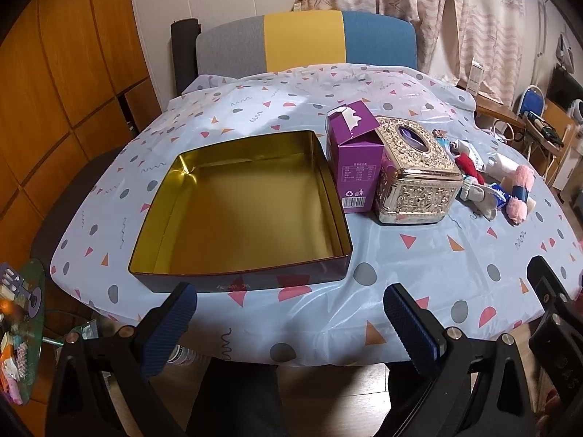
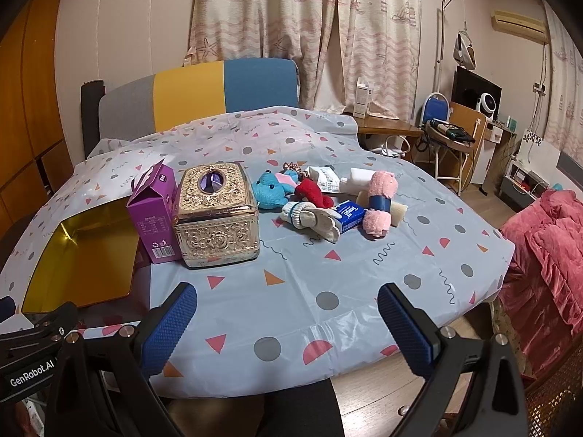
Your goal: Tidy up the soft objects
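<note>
A pile of soft things lies on the table right of a gold tissue box (image 2: 215,215): a blue teddy bear (image 2: 269,192), a red plush piece (image 2: 313,192), white gloves (image 2: 309,218), a blue tissue pack (image 2: 349,215) and pink fluffy yarn (image 2: 379,200). The left wrist view shows the same pink yarn (image 1: 519,191) at far right. An open tin (image 1: 240,207) with a gold inside stands empty at the left. My left gripper (image 1: 288,313) hovers open at the table's near edge, in front of the tin. My right gripper (image 2: 288,313) is open too, well short of the pile.
A purple carton (image 1: 355,167) stands between the tin and the tissue box. A grey, yellow and blue chair (image 2: 196,98) is behind the table. A red blanket (image 2: 550,247) lies to the right. The patterned tablecloth (image 2: 328,273) covers the table.
</note>
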Demonstrator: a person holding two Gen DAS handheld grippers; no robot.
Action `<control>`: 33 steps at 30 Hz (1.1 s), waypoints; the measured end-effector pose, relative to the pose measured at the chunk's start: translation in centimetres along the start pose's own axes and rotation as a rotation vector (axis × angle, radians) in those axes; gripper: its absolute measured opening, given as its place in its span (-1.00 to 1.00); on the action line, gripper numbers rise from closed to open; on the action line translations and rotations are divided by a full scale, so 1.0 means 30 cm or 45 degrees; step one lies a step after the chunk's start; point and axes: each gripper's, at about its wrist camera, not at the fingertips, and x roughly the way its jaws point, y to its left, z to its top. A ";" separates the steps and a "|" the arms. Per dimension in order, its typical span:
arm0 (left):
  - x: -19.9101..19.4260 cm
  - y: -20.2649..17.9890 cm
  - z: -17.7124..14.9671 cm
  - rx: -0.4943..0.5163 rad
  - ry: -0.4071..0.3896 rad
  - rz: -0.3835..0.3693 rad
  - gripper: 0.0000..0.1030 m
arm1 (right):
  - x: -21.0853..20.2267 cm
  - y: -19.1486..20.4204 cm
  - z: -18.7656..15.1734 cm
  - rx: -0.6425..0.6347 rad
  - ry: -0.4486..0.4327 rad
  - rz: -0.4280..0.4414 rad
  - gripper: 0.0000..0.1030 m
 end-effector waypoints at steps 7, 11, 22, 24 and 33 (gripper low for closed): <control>0.007 -0.001 -0.004 0.000 0.007 0.010 1.00 | 0.004 0.004 -0.011 -0.007 0.009 0.000 0.97; 0.012 0.000 -0.005 -0.002 0.014 0.010 1.00 | 0.004 0.002 -0.010 -0.005 0.011 0.000 0.97; 0.018 -0.004 -0.009 0.005 0.021 0.010 1.00 | 0.003 -0.001 -0.016 -0.005 0.016 0.001 0.97; 0.020 -0.006 -0.011 0.007 0.023 0.008 1.00 | 0.002 -0.001 -0.016 -0.005 0.016 -0.002 0.97; 0.019 -0.013 -0.013 0.006 0.022 0.017 1.00 | 0.000 -0.005 -0.019 0.003 0.014 -0.002 0.97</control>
